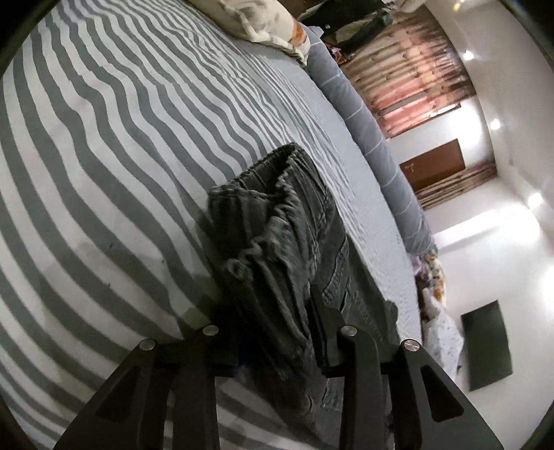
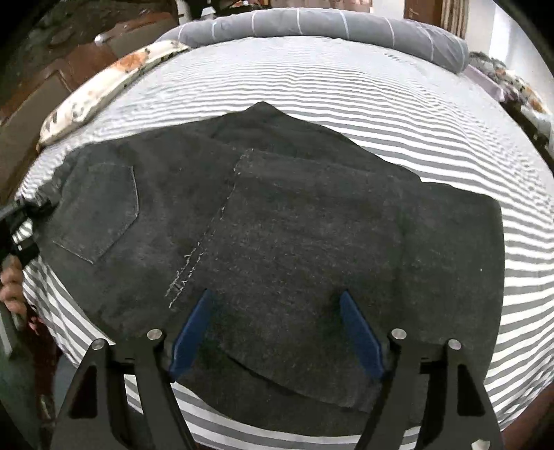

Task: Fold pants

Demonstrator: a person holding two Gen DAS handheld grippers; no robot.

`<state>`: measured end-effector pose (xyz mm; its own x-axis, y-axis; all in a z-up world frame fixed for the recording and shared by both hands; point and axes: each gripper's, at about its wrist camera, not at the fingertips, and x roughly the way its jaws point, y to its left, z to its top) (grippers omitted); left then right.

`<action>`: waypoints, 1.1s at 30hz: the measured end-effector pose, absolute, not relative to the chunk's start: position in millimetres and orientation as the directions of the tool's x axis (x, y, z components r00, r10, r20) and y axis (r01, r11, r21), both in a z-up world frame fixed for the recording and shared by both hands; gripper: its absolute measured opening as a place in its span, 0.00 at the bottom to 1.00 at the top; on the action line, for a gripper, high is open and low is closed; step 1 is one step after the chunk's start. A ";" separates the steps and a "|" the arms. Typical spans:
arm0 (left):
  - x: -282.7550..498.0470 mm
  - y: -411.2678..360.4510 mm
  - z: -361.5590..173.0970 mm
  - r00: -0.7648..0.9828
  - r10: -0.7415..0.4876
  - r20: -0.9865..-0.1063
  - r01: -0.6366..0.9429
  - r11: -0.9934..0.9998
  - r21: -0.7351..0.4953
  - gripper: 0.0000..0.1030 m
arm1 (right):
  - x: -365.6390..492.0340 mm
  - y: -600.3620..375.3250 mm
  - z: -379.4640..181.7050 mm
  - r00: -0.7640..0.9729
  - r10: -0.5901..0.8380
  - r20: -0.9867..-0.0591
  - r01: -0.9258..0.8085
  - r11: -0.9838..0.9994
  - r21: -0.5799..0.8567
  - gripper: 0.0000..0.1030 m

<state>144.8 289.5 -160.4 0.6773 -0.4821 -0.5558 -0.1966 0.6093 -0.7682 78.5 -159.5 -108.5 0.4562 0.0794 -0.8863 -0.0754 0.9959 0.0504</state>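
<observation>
Dark grey jeans (image 2: 277, 225) lie folded across the striped bed, the legs doubled over the seat, a back pocket (image 2: 100, 214) at the left. My right gripper (image 2: 275, 301) is open just above the near edge of the folded leg, its blue fingers (image 2: 194, 332) apart and empty. My left gripper (image 1: 277, 311) is shut on the bunched elastic waistband (image 1: 277, 221) of the jeans, and it also shows at the far left edge of the right wrist view (image 2: 20, 221), held by a hand.
The grey-and-white striped bedsheet (image 2: 346, 90) covers the bed. A grey bolster (image 2: 329, 24) lies along the far edge. A floral pillow (image 2: 104, 90) sits at the far left. A dark mat (image 1: 484, 339) lies on the white floor beside the bed.
</observation>
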 end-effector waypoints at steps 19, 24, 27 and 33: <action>138.7 178.8 -21.2 0.735 -0.450 -0.507 0.055 0.785 -0.617 0.16 | 73.0 -169.8 -107.2 0.474 0.141 -0.869 -0.085 0.990 0.114 0.76; 127.8 102.7 23.0 0.694 -0.536 -0.481 0.231 0.798 -0.557 0.16 | 54.1 -237.7 -91.1 0.509 0.356 -0.784 0.008 0.908 0.418 0.75; 117.5 41.4 33.0 0.626 -0.600 -0.497 0.345 0.785 -0.514 0.16 | 40.9 -286.9 -87.4 0.547 0.409 -0.730 0.098 0.835 0.541 0.75; 100.1 -63.3 5.6 0.475 -0.659 -0.583 0.465 0.751 -0.469 0.16 | 12.3 -357.3 -82.6 0.606 0.355 -0.712 0.202 0.797 0.570 0.75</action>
<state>100.1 -63.3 5.6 0.4749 -0.6589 -0.5834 0.4653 0.7507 -0.4690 12.3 -357.3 -82.6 0.6063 0.3549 -0.7117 0.2023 0.7966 0.5696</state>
